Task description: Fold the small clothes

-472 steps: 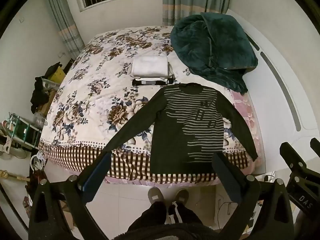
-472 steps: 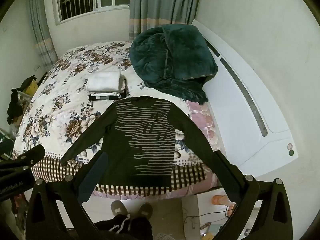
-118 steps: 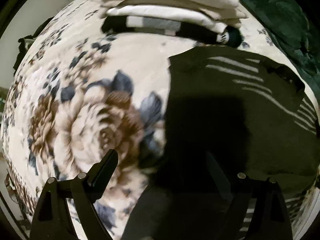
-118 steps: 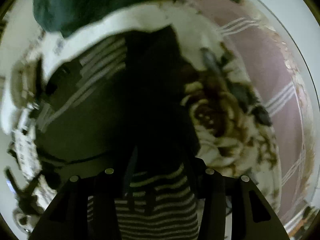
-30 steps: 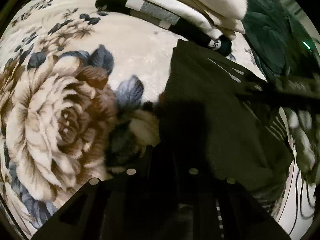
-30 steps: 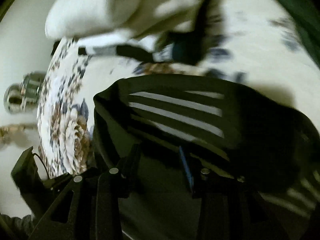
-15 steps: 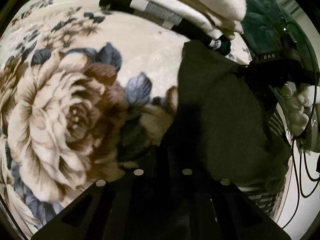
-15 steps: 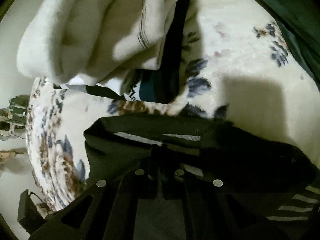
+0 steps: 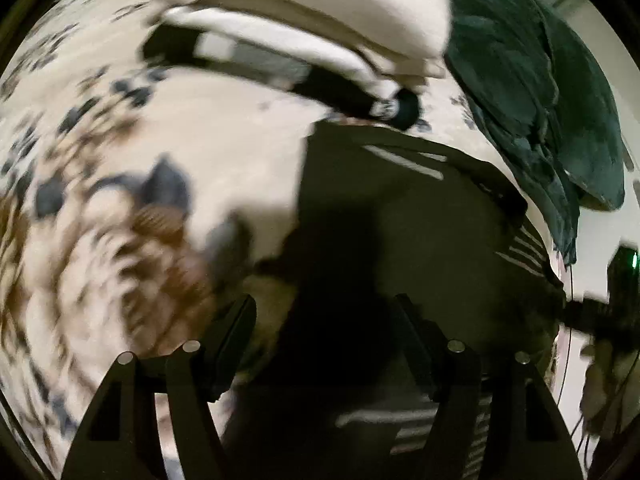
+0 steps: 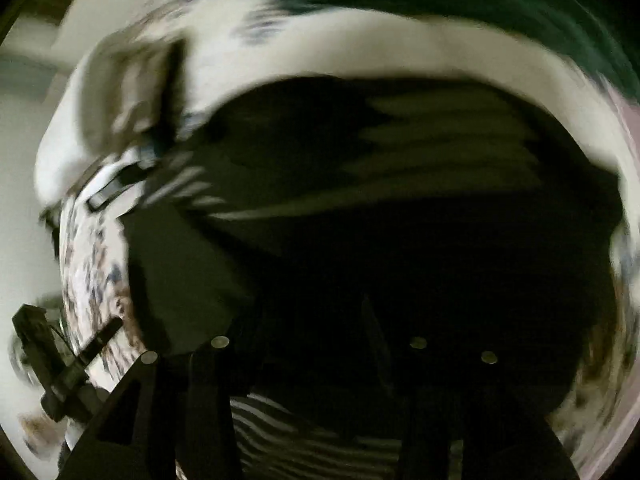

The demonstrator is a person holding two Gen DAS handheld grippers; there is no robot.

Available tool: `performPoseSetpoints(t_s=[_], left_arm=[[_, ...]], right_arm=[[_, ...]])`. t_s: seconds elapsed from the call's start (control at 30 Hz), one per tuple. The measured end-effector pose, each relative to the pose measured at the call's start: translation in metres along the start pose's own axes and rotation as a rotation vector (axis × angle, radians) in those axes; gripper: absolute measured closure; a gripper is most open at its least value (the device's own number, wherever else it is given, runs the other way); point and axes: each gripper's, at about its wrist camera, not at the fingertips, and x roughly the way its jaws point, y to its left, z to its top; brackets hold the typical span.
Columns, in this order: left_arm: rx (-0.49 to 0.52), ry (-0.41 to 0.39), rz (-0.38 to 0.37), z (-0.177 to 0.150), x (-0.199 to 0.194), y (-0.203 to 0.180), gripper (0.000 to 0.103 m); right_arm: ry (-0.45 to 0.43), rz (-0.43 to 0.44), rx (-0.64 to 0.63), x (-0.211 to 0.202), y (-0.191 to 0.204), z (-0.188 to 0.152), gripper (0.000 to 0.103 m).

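Floral bedspread (image 9: 120,152) carrying, in descending order of extent: a dark green blanket (image 9: 532,80) heaped at the far right; the dark striped sweater (image 9: 400,208), partly folded, lying flat just in front of both cameras and filling most of the right wrist view (image 10: 360,208); and a stack of folded clothes (image 9: 312,24) (cream pieces over a black-and-white one) just beyond the sweater's upper edge, near it but whether touching cannot be told. Left gripper (image 9: 324,320): fingers spread wide with nothing between them, the left finger (image 9: 232,332) over bare bedspread and the right finger over sweater fabric, straddling the garment's left edge; contact with the cloth cannot be judged through the blur. Right gripper (image 10: 316,344): fingers set apart above the sweater's dark centre, the scene too dim and smeared to show whether they touch it. The left gripper's body also appears at the lower left of the right wrist view (image 10: 60,364).
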Motion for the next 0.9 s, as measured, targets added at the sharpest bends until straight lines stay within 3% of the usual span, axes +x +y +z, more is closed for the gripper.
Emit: performPoseSetpoints(t_s=[0.07,0.13,0.3,0.5,0.53,0.6,0.7,0.8,0.83,0.9], left_arm=[[0.052,0.018,0.028,0.01,0.014,-0.014,0.035],[0.08,0.025,0.039,0.016,0.021,-0.022,0.035],[0.154,0.04,0.124,0.025,0.037,-0.039,0.035],[0.176,0.074,0.192,0.023,0.057,-0.037,0.035],[0.177,0.072,0.196,0.022,0.057,-0.036,0.035],[0.182,0.07,0.199,0.021,0.058,-0.036,0.035],[0.18,0.071,0.196,0.019,0.062,-0.036,0.035],[0.176,0.07,0.19,0.019,0.064,-0.034,0.033],[0.172,0.071,0.186,0.019,0.064,-0.032,0.033],[0.166,0.074,0.182,0.02,0.061,-0.029,0.033]], right_arm=[[-0.015,-0.003,0.115,-0.006,-0.037,-0.01,0.056],[-0.05,0.0,0.15,-0.013,-0.054,-0.01,0.056],[-0.159,-0.104,-0.01,-0.03,-0.042,0.019,0.056],[-0.007,-0.22,-0.256,0.018,-0.015,0.061,0.056],[-0.004,-0.237,-0.288,0.023,-0.011,0.061,0.064],[-0.038,-0.311,-0.365,0.028,-0.001,0.059,0.102],[-0.131,-0.338,-0.349,0.015,-0.001,0.06,0.103],[-0.227,-0.372,-0.245,-0.006,-0.02,0.07,0.103],[-0.231,-0.363,-0.21,-0.011,-0.028,0.075,0.103],[-0.183,-0.244,-0.148,-0.015,-0.042,0.085,0.103]])
